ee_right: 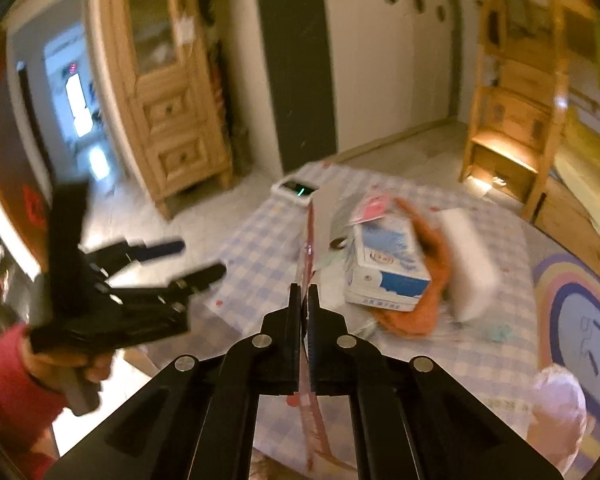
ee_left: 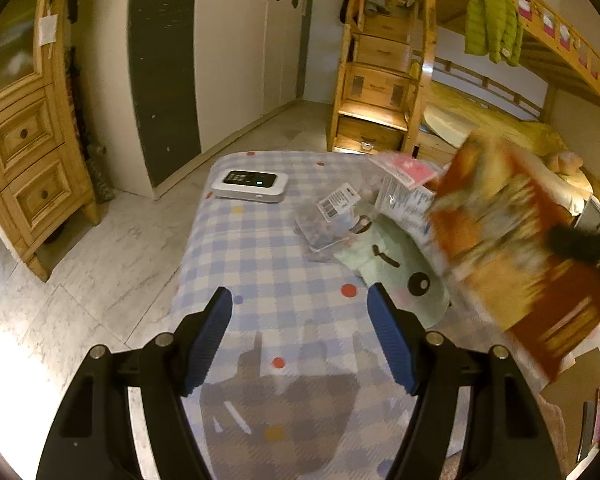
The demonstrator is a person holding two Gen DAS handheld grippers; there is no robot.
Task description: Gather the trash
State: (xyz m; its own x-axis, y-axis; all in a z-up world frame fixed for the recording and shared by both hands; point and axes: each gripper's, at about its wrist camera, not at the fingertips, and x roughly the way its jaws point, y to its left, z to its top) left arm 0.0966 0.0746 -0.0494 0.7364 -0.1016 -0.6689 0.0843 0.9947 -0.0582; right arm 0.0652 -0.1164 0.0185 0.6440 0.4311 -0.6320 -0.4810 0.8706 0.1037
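Trash here is a flat orange-and-red snack wrapper, pinched edge-on between the pressed-together jaws of the right gripper and lifted clear of the checked blanket. In the right wrist view the wrapper shows only as a thin red strip running up from the fingertips; in the left wrist view its broad printed face hangs blurred at the right, above the blanket.

The left gripper hovers over bare blanket with its blue-padded fingers spread apart and nothing between them — a hand in a red sleeve grips its handle.

More litter lies on the blanket beyond: a blue-and-white carton resting on something orange, a white block just beside it, a pink-and-white packet, and a small clear packet with a barcode label. A white device with a dark screen sits near the blanket's far edge. Past it stand a wooden cabinet and a wooden bunk bed.
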